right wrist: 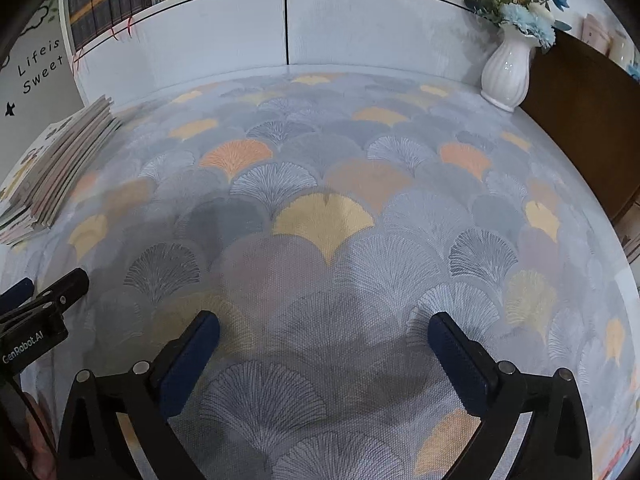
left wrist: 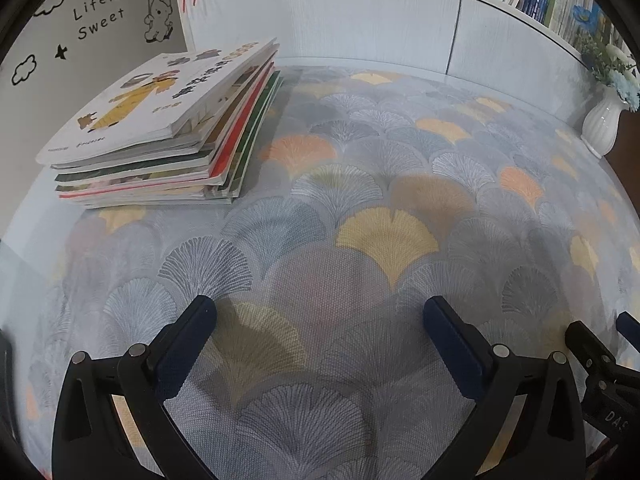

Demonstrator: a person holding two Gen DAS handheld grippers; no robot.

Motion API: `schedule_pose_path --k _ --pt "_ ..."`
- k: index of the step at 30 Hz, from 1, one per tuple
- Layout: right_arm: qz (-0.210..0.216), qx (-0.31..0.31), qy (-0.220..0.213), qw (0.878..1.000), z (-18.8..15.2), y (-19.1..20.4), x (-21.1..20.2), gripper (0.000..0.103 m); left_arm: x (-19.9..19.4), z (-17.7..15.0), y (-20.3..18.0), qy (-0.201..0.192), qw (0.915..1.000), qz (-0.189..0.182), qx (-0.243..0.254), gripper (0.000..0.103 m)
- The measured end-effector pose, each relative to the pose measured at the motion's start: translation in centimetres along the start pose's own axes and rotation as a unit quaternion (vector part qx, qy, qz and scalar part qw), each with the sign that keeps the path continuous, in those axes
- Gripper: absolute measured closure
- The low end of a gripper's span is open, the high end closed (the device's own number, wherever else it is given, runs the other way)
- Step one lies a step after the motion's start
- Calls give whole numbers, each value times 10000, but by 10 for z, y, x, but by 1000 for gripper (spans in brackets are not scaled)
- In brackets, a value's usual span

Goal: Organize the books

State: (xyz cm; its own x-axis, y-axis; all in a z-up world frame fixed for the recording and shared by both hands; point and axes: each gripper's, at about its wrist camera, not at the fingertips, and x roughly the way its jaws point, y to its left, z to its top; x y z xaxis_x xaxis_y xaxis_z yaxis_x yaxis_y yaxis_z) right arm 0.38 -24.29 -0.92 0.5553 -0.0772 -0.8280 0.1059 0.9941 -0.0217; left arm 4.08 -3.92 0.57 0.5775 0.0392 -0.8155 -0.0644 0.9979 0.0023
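Both grippers, left [left wrist: 320, 312] and right [right wrist: 324, 328], gape wide, empty, near the books [left wrist: 160, 128]; only the right view shows the whole vase [right wrist: 506, 76].

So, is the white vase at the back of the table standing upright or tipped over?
Upright. The white vase stands on its base on the patterned tablecloth, with blue and white flowers rising from its mouth.

Your left gripper [left wrist: 320, 316] hangs over patterned tablecloth [left wrist: 384, 184], jaws wide, nothing between. Book stack [left wrist: 168, 128] lies flat, far left of gripper. White vase [left wrist: 602, 124] far right. Right gripper's tip [left wrist: 592, 352] just beside yours, right edge.
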Motion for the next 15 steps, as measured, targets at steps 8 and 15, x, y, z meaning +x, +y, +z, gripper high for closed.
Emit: schedule_pose_path --k 8,15 --pt "8 0 6 10000 1 0 2 0 0 -1 2 6 10000 -58 -3 0" --pt "8 -5 6 10000 2 -1 2 0 0 0 3 6 10000 -70 2 0"
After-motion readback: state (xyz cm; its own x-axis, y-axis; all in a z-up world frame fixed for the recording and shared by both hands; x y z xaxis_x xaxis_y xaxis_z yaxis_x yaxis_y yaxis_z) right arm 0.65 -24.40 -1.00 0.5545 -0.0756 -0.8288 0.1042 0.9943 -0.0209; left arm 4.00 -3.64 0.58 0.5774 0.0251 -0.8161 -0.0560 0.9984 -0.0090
